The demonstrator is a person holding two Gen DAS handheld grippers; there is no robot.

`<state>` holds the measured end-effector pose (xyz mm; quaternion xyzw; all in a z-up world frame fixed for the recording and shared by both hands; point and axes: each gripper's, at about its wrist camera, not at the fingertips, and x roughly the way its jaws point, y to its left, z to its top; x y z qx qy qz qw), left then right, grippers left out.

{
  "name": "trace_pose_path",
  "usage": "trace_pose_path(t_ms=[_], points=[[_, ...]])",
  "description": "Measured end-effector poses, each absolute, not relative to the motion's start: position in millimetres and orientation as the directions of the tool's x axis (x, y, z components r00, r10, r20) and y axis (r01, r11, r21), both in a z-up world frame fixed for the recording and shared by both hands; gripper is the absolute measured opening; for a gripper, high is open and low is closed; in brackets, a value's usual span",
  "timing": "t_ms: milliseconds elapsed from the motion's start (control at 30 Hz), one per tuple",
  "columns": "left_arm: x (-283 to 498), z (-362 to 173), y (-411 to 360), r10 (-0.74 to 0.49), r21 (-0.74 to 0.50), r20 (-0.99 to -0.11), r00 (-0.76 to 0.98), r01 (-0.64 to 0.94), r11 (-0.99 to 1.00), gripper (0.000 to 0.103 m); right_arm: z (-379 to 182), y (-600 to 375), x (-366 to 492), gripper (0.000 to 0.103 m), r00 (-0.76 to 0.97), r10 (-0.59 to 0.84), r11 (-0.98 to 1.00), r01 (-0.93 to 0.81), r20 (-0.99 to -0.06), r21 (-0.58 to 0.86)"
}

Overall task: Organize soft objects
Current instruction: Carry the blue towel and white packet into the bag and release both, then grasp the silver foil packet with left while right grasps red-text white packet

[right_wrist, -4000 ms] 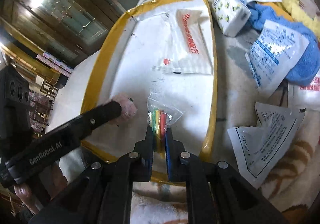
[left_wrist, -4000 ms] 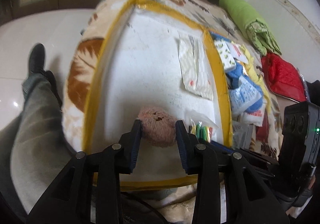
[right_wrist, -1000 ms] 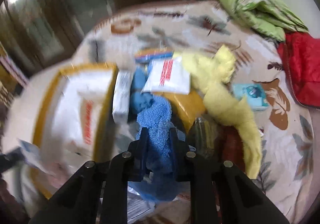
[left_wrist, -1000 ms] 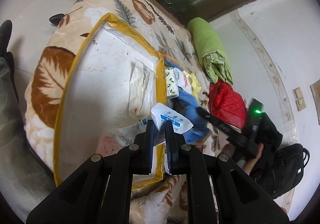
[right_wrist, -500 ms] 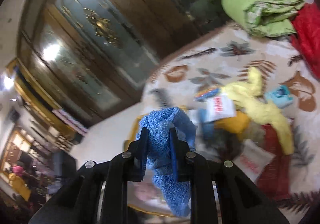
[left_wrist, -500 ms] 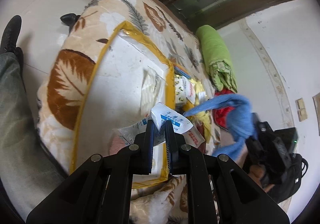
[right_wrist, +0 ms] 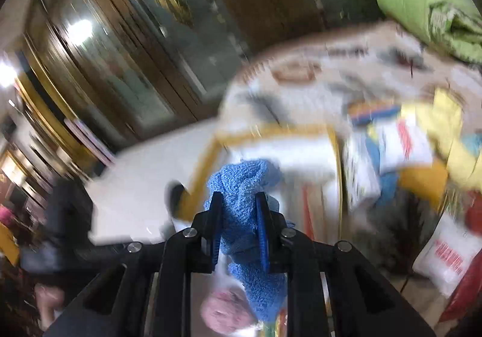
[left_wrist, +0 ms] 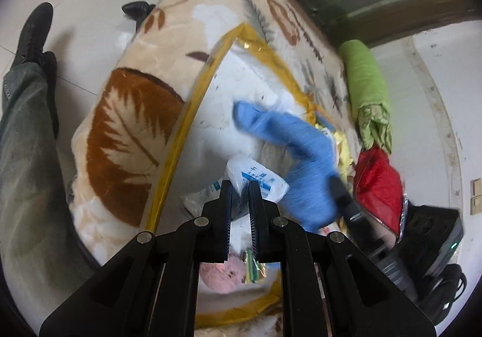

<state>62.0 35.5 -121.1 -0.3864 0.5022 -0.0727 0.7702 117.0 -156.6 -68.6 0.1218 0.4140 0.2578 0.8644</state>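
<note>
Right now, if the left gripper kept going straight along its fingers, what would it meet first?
Probably the white board, where the blue towel hangs across; depth is unclear. The left gripper itself holds a white packet.

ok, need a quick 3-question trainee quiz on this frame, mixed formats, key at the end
1. Multiple choice: what does the right gripper hold? A) blue towel B) red pouch C) green blanket
2. True or false: the left gripper is clamped on a white packet with blue print.
3. Fill in: the pink fluffy item lies on the white board edged with ____ tape.

Key
1. A: the blue towel sits between its fingers and hangs below them.
2. True: the white packet is pinched at the fingertips.
3. Yellow: the pink fluffy item rests on the white board.
</note>
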Motion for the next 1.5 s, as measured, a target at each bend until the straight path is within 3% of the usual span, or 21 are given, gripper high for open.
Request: trace_pose_path(t_ms=[200,300,333,400,433,467,533,733,967,1233,1433,1500], points=[[74,-127,27,-0.418,-0.580,-0.773,0.477,-0.265,0.770,0.010,-102,-160,118,0.023,0.490,0.522,0.853,-0.306,-0.698,0.423],[70,-127,28,-0.426,-0.600,-0.745,0.514,-0.236,0.764,0.010,-102,-159,117,0.029,0.485,0.525,0.851,-0.315,-0.700,0.421],[67,-126,30,-0.437,-0.618,-0.728,0.529,-0.227,0.753,0.013,-102,-157,117,0.036,0.483,0.525,0.851,-0.321,-0.701,0.417],[59,-122,35,-0.459,-0.663,-0.680,0.571,-0.211,0.719,0.030,-102,-156,116,0.040,0.461,0.549,0.835,-0.334,-0.697,0.436],[56,-119,37,-0.456,-0.668,-0.670,0.585,-0.208,0.715,0.048,-102,-159,114,0.042,0.455,0.570,0.821,-0.334,-0.684,0.462],[50,-113,37,-0.442,-0.667,-0.659,0.609,-0.200,0.718,0.057,-100,-161,113,0.045,0.451,0.589,0.808,-0.333,-0.671,0.486],[42,-100,33,-0.432,-0.660,-0.638,0.638,-0.163,0.733,0.057,-94,-169,108,0.055,0.447,0.625,0.781,-0.334,-0.640,0.529],[25,-72,-15,-0.442,-0.596,-0.634,0.635,-0.037,0.802,0.057,-78,-225,74,0.055,0.514,0.573,0.817,-0.306,-0.638,0.488],[16,-80,-99,-0.500,-0.528,-0.706,0.501,0.098,0.843,0.057,-84,-311,49,0.055,0.548,0.471,0.868,-0.144,-0.692,0.476],[19,-98,-182,-0.369,-0.292,-0.852,0.371,0.248,0.924,0.057,-100,-370,36,0.055,0.562,0.437,0.847,0.004,-0.702,0.531],[41,-114,-221,-0.347,-0.250,-0.886,0.307,0.314,0.916,0.057,-103,-384,40,0.055,0.570,0.451,0.817,0.045,-0.686,0.575],[49,-125,-232,-0.296,-0.194,-0.911,0.287,0.336,0.922,0.052,-105,-384,45,0.055,0.568,0.454,0.815,0.048,-0.687,0.578]])
